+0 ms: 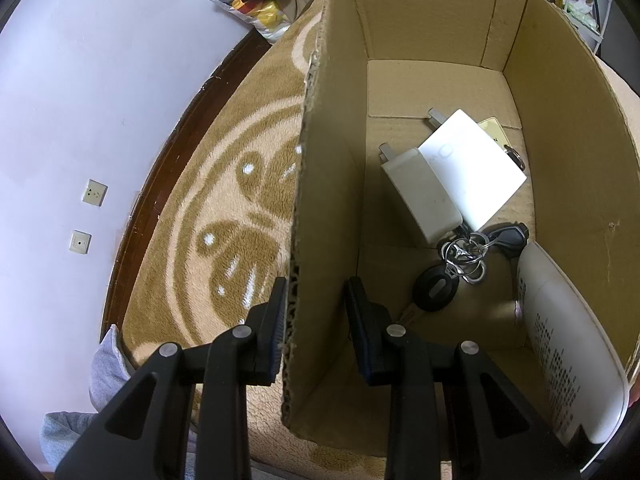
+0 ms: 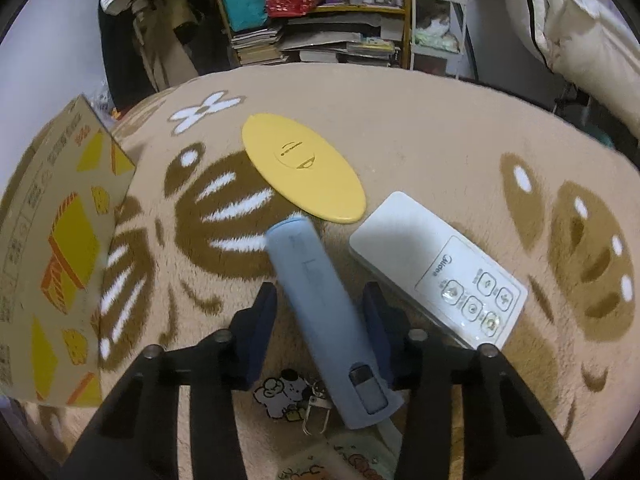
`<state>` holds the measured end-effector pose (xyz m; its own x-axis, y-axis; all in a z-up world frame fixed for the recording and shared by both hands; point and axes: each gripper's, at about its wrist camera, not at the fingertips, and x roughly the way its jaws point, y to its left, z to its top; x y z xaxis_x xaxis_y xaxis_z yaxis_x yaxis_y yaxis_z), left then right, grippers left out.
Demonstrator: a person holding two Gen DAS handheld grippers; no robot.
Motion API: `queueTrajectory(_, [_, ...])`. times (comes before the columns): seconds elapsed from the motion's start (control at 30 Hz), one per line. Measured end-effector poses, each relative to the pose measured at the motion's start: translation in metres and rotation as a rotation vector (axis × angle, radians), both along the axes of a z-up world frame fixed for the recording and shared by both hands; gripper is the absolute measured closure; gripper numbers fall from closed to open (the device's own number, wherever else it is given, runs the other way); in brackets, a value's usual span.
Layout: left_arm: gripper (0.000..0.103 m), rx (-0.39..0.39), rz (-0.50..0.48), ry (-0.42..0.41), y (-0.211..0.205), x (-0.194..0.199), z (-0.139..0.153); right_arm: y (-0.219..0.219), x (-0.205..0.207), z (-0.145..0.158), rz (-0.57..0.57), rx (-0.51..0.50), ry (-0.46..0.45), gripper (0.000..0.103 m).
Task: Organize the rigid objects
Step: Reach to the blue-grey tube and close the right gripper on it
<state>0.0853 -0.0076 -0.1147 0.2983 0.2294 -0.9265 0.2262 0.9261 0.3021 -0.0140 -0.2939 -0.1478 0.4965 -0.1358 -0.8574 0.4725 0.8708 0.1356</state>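
Black linkage arms fill the foot of both views. At 6 o'clock in the right wrist view, the right gripper [image 2: 320, 304] straddles a pale blue, smooth plastic wand-shaped device [image 2: 324, 312], its jaws spread wide; the right pad may brush the casing, though blur leaves that unsure. Picking this device seems the step in hand: next the jaws must close squarely across its rounded body. At 3 o'clock lies a flat white Midea remote [image 2: 436, 268], at 12 a glossy yellow oval disc [image 2: 304, 168], all on a plush brown-and-cream rug [image 2: 440, 128]. The left gripper [image 1: 316, 308] stands open astride the corrugated wall of the cardboard box [image 1: 328, 184], which holds two white chargers [image 1: 452, 176], a key bunch [image 1: 456, 268] and a white remote [image 1: 568, 344].
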Motion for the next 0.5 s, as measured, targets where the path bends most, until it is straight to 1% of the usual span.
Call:
queueTrajectory(0.1, [0.075, 0.003, -0.001, -0.001, 0.000, 0.000, 0.000, -0.004, 0.001, -0.002, -0.008, 0.037, -0.016, 0.058])
queueTrajectory(0.23, [0.075, 0.006, -0.002, -0.001, -0.001, 0.000, 0.000, -0.002, 0.006, -0.004, -0.006, 0.027, -0.017, 0.059])
queueTrajectory(0.3, [0.075, 0.006, -0.002, -0.001, -0.001, 0.000, 0.000, 0.002, 0.009, -0.002, 0.010, 0.000, -0.021, 0.064])
queueTrajectory(0.37, [0.075, 0.006, -0.002, -0.001, -0.001, 0.000, 0.000, 0.008, 0.011, 0.002, 0.030, -0.032, -0.042, 0.073])
queueTrajectory(0.4, [0.074, 0.006, -0.003, -0.001, -0.001, 0.000, 0.000, 0.009, 0.012, 0.004, 0.035, -0.037, -0.059, 0.074])
queueTrajectory(0.5, [0.074, 0.007, -0.004, -0.002, -0.001, 0.000, 0.000, 0.014, 0.016, 0.008, 0.049, -0.019, -0.094, 0.074])
